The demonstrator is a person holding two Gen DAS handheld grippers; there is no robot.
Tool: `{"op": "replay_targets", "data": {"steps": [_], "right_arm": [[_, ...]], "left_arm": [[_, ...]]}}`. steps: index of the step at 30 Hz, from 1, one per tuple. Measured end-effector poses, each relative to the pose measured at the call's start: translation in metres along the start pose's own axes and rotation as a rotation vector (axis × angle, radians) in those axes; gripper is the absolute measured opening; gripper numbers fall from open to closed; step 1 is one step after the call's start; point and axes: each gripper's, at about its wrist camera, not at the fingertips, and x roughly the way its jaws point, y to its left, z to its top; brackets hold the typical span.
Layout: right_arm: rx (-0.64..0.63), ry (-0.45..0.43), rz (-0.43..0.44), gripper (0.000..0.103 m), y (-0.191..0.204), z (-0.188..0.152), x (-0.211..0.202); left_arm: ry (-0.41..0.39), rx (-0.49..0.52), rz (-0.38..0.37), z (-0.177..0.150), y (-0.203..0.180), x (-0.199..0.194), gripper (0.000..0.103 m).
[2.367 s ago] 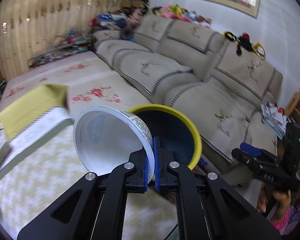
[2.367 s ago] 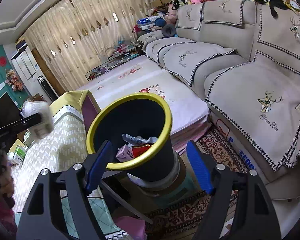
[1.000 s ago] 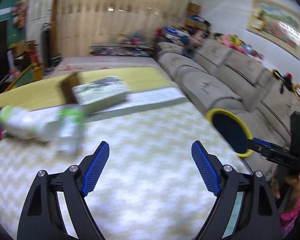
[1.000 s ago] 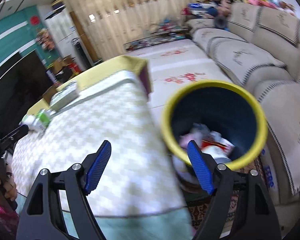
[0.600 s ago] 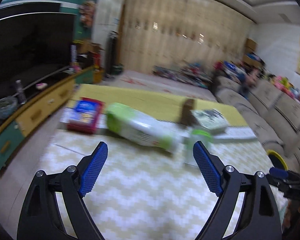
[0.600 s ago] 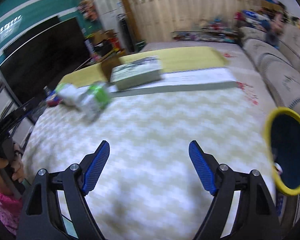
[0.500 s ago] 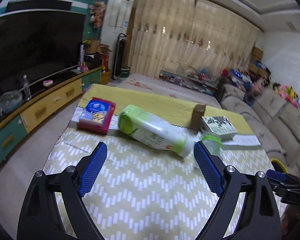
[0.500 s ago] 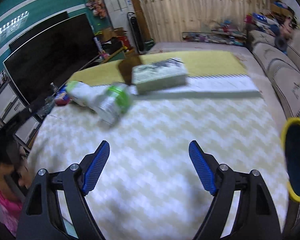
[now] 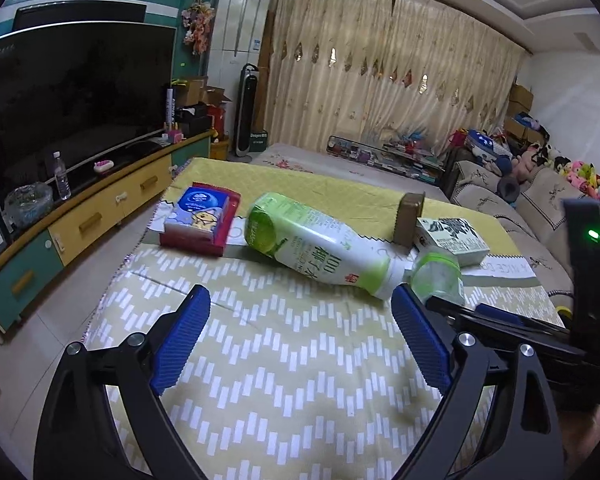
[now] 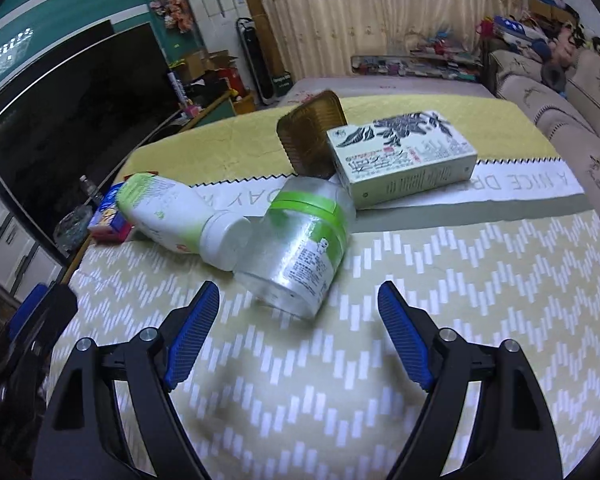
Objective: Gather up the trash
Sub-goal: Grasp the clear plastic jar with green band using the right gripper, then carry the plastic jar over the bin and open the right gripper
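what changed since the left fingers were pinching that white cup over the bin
The left gripper has let go of the white cup, which is out of view now; its jaws are opening with nothing between them. Both grippers swung away from the yellow-rimmed bin to the table. The right gripper is open, facing the clear jar. The green-and-white bottle, box and brown tray lie as before.

The white cup that the left hand-held gripper (image 9: 300, 342) pinched over the yellow-rimmed bin is gone from it; its jaws are opening with nothing between them. Both views have swung away from the bin and sofa to the worktop (image 9: 284, 364). The right hand-held gripper (image 10: 298, 334), earlier above the bin, now hovers just short of the clear jar (image 10: 300, 248) lying beside the white and green bottle (image 9: 320, 250).
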Motion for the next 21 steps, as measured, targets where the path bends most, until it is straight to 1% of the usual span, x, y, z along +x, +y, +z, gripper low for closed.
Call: {"op": "replay_targets", "data": {"steps": [2, 7, 9, 10, 15, 18, 21], "right_arm": [[0.0, 0.0, -0.006, 0.077, 0.005, 0.002, 0.005], [-0.016, 0.004, -0.057, 0.076, 0.012, 0.007, 0.022], [-0.02, 0.013, -0.056, 0.062, 0.01, 0.008, 0.025], [-0.013, 0.021, -0.04, 0.054, 0.007, 0.008, 0.025], [-0.028, -0.012, -0.006, 0.053, -0.004, 0.004, -0.001], [-0.042, -0.039, 0.021, 0.052, -0.016, -0.003, -0.026], [-0.028, -0.049, 0.055, 0.051, -0.033, -0.014, -0.05]], "left_arm": [[0.005, 0.01, -0.009, -0.002, -0.004, -0.002, 0.091], [-0.006, 0.028, -0.006, -0.004, -0.008, -0.004, 0.091], [-0.009, 0.026, -0.003, -0.004, -0.008, -0.003, 0.091], [-0.007, 0.024, -0.003, -0.005, -0.008, -0.002, 0.091], [-0.003, 0.033, 0.005, -0.006, -0.011, 0.0, 0.091], [-0.004, 0.041, 0.009, -0.007, -0.011, -0.001, 0.091], [-0.009, 0.043, 0.006, -0.007, -0.012, -0.001, 0.091]]}}
